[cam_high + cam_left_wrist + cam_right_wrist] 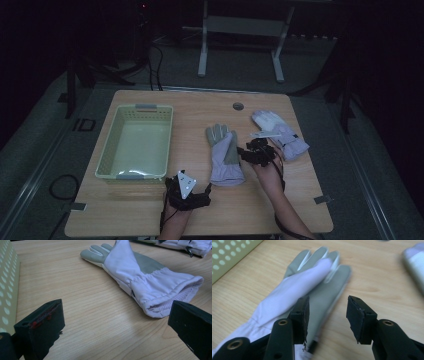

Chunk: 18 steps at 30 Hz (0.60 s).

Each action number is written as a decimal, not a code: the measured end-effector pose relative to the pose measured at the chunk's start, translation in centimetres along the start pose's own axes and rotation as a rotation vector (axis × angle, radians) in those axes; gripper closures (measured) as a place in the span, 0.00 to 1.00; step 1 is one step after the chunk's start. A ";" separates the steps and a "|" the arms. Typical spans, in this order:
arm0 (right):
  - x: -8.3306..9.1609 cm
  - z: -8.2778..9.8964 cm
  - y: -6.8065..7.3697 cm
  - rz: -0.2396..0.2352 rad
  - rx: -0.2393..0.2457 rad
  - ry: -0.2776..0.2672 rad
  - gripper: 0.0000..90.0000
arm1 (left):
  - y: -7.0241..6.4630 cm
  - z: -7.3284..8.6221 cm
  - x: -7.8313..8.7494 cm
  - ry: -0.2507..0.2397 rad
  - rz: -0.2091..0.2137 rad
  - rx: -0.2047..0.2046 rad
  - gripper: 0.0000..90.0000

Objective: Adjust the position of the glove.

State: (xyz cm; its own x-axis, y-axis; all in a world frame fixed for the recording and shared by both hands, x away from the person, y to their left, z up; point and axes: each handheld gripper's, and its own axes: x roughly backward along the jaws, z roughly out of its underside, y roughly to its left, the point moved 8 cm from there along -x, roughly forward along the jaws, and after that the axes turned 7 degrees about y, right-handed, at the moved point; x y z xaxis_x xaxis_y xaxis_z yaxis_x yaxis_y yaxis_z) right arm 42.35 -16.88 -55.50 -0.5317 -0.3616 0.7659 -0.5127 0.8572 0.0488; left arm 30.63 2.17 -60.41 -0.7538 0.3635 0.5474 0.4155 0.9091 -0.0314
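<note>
A pale lilac glove (224, 155) with a grey palm lies flat mid-table, fingers pointing away and part of it folded over. Its cuff opening (172, 297) faces my left gripper (115, 325). A second lilac glove (280, 131) lies to its right, farther back. My right gripper (252, 152) hovers at the first glove's right edge. Its jaws stand apart over the grey palm (322, 297) and press on nothing (329, 315). My left gripper (187, 181) rests near the front edge, left of the cuff, open and empty.
A pale green perforated basket (167, 140) sits empty on the left half of the wooden table (150, 210); its wall (7, 285) is close beside my left gripper. A small round grommet (238, 106) marks the far edge. The floor around is dark.
</note>
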 end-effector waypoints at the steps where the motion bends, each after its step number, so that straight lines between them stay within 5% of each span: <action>1: 0.3 -0.1 -0.4 -0.006 0.010 0.000 0.58 | 0.0 0.0 0.0 0.000 0.000 0.000 0.01; 7: 2.2 -0.4 -3.2 0.010 0.070 -0.018 0.56 | 0.0 0.0 0.0 0.000 0.000 0.004 0.01; 18: 4.7 -0.5 -9.0 0.030 0.085 -0.023 0.54 | 0.0 0.0 0.0 0.000 0.002 0.006 0.01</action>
State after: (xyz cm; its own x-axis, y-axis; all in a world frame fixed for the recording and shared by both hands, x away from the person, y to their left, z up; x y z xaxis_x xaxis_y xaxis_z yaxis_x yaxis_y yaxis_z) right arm 44.78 -26.16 -52.03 -0.5629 -0.3452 0.7510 -0.5506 0.8342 -0.0293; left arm 30.64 2.11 -60.43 -0.7532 0.3653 0.5470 0.4141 0.9095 -0.0372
